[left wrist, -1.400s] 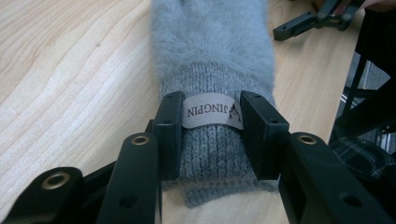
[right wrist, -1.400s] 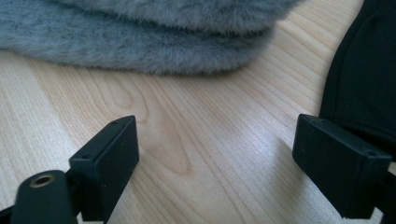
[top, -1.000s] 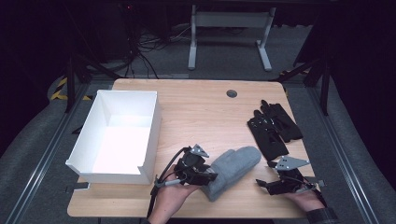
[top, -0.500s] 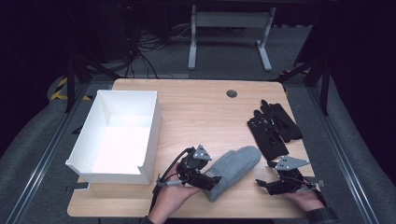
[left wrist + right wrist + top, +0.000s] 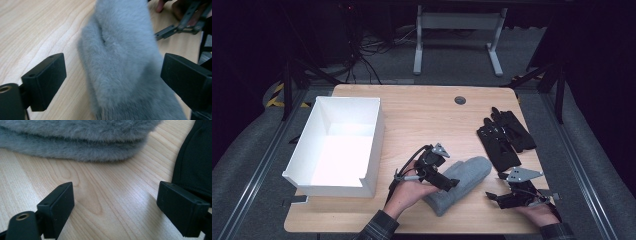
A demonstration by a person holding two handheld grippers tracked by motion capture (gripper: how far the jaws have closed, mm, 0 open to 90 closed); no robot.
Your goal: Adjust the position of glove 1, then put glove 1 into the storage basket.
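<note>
Fleece, thick and grey — the mitten [image 5: 459, 182] lies flat on the wooden surface [image 5: 427, 110] near its front edge, between the white box [image 5: 339, 145] and the black gloves [image 5: 504, 137]. It looks light, soft and limp, likely to sag and fold when lifted, so a pinch across the cuff or a bunched edge should hold best. The left tongs [image 5: 447, 182] have just been opening and now straddle the mitten wide, pads clear of the pile. The right tongs [image 5: 497, 197] rest wide open and empty beside it.
</note>
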